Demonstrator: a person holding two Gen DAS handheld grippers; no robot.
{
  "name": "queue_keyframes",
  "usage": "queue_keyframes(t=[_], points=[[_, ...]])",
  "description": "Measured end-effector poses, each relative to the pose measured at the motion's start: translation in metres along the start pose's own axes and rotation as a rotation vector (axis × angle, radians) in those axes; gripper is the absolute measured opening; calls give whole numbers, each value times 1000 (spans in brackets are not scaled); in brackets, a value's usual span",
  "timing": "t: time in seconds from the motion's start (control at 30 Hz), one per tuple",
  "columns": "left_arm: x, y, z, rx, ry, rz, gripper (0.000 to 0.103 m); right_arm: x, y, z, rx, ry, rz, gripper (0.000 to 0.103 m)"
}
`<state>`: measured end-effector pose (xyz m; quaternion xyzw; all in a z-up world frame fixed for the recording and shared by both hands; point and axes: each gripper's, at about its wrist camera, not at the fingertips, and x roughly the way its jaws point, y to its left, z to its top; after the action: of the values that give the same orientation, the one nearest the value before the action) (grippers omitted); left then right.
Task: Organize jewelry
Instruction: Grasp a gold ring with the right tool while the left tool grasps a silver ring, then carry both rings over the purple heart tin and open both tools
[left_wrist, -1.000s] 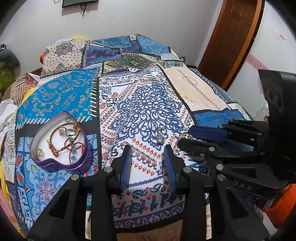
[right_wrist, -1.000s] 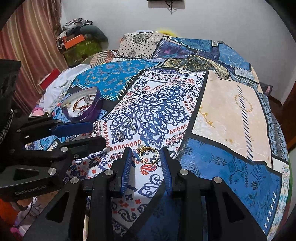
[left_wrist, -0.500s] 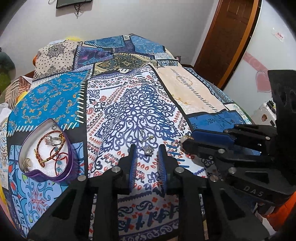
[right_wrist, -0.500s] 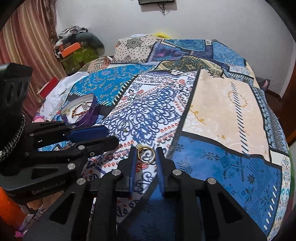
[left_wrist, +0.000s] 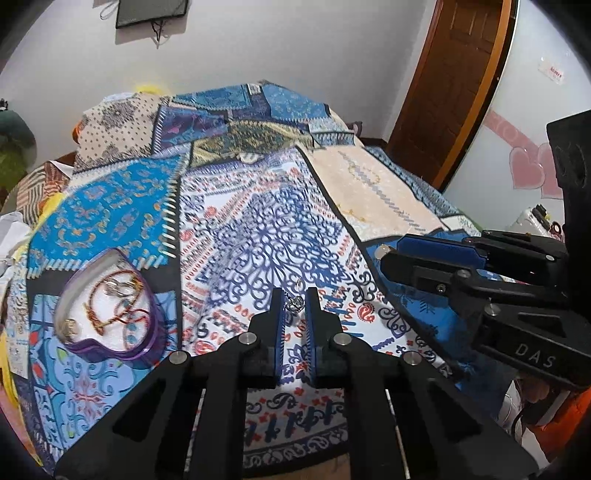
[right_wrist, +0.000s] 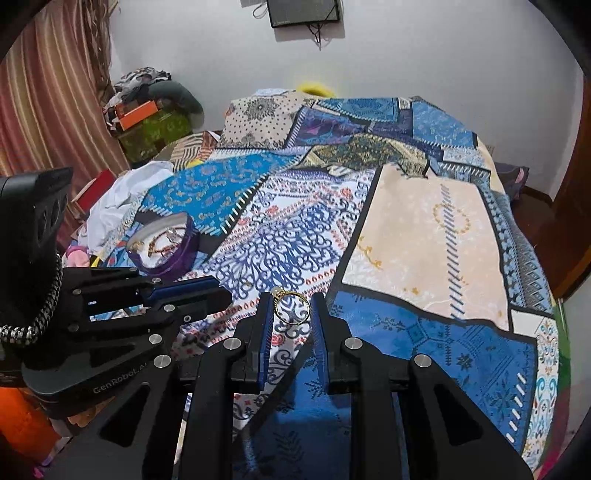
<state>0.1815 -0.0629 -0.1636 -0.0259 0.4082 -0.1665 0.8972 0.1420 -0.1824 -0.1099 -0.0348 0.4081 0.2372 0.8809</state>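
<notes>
My left gripper (left_wrist: 294, 301) is shut on a small silver earring (left_wrist: 294, 303) and holds it above the patterned bedspread. My right gripper (right_wrist: 293, 308) is shut on a gold ring (right_wrist: 293, 307), lifted off the bed. A purple heart-shaped tin (left_wrist: 110, 297) lies to the left on the bed with bracelets and rings inside; it also shows in the right wrist view (right_wrist: 164, 247). The right gripper shows at the right of the left wrist view (left_wrist: 384, 254). The left gripper shows at the left of the right wrist view (right_wrist: 221, 291).
The bed is covered by a blue, white and beige patchwork spread (left_wrist: 266, 229). A wooden door (left_wrist: 454, 85) stands at the right. Clothes and boxes (right_wrist: 147, 110) are piled by the curtain at the left. A white cloth (right_wrist: 118, 199) lies beside the tin.
Both grippers closed and rose from the bed. The left took hold of the silver earring, the right took hold of the gold ring.
</notes>
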Motion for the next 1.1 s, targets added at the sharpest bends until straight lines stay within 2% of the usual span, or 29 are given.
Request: queue_keyframes(t=[0.5, 1.1], points=[[-77, 30, 12, -37, -180, 61, 9, -26, 36, 25, -49, -98, 2, 18], [-142, 102, 8, -133, -337, 189, 9, -14, 105, 59, -142, -156, 82, 18]])
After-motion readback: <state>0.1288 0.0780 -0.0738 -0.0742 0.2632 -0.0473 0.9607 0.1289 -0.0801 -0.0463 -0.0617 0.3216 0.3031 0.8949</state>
